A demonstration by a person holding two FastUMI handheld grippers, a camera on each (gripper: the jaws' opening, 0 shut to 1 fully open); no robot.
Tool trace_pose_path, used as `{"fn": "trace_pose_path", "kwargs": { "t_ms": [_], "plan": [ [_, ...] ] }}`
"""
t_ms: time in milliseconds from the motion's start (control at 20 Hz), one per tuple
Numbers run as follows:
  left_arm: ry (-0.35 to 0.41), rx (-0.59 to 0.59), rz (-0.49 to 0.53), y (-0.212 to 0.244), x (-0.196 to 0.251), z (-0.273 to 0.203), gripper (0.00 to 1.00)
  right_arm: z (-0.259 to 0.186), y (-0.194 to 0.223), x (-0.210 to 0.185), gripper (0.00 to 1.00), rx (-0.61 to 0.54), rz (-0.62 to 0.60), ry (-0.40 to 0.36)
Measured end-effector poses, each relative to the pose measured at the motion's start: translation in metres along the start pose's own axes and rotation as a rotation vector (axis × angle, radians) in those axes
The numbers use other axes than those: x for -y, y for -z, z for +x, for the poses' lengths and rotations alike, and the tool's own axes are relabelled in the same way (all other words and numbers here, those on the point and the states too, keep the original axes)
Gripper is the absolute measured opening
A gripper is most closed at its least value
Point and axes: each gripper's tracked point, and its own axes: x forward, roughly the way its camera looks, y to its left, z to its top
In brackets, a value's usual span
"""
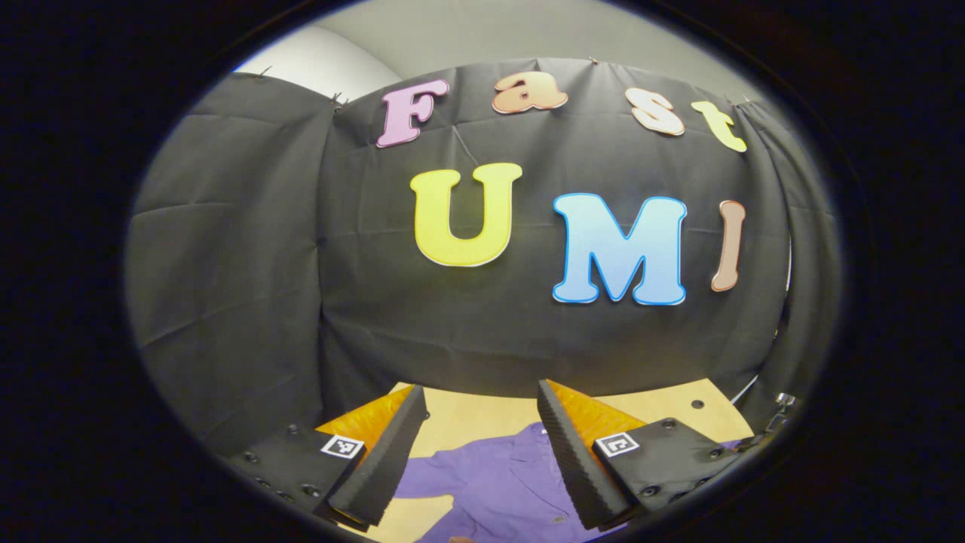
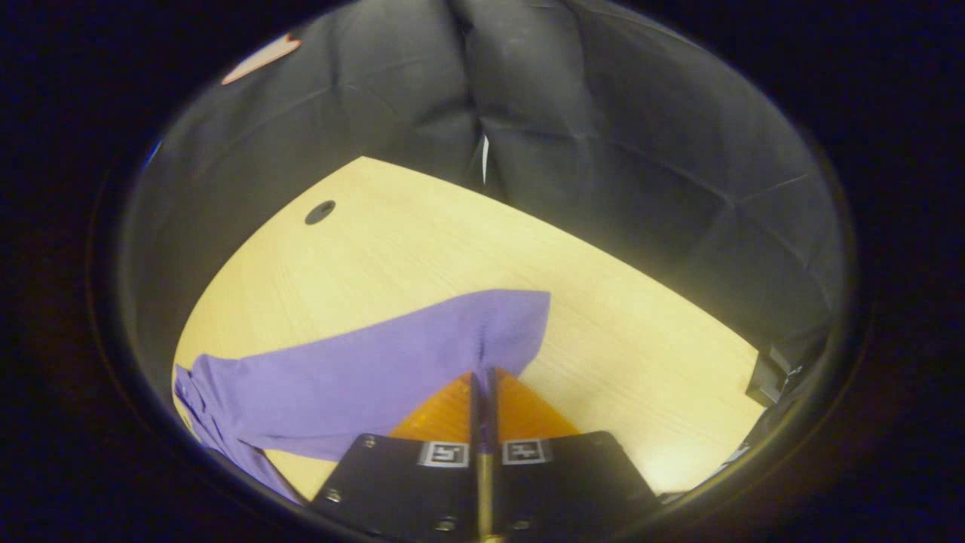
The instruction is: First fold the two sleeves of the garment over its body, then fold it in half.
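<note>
The purple shirt [image 1: 501, 483] lies on the light wooden tabletop [image 2: 603, 302], near the front edge in your left gripper view, collar and button placket showing between the fingers. In your right gripper view one purple sleeve [image 2: 377, 369] stretches across the wood from a bunched mass at the lower left toward the cuff end at centre; the sleeve looks lifted and drawn taut rather than lying flat, though how far off the wood it sits you cannot tell.

Your right gripper [image 2: 482, 377] is clenched on that sleeve: both fingers meet with a thin fold of purple cloth pinched between them, just short of the cuff. It is pitched down toward the tabletop, looking across the wood to the black cloth wall [image 2: 641, 151]. A small dark round hole [image 2: 320, 212] sits in the wood at the far left, well apart from the sleeve. A dark clamp-like fitting [image 2: 769, 373] sits at the right edge of the tabletop.

Your left gripper [image 1: 482, 430] is released, fingers spread wide with nothing between them. It is held high and nearly level, aimed at the booth wall, with the shirt below and beyond its tips, not touching. A second dark hole [image 1: 697, 404] marks the tabletop at the right.
</note>
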Motion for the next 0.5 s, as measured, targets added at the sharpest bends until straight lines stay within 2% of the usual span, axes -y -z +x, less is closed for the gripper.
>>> {"fn": "trace_pose_path", "kwargs": {
  "t_ms": [50,250,500],
  "plan": [
    [-0.003,-0.004,0.004,0.002,-0.002,-0.001,0.93,0.009,-0.001,-0.001,0.02,-0.012,0.057,-0.007],
    [-0.016,-0.018,0.013,0.008,-0.014,-0.007,0.93,0.004,-0.008,-0.005,0.01,-0.024,0.227,-0.077],
    [-0.024,-0.028,0.018,0.013,-0.023,-0.011,0.93,-0.004,-0.023,-0.022,0.0,0.008,0.274,-0.167]
  ]
}}
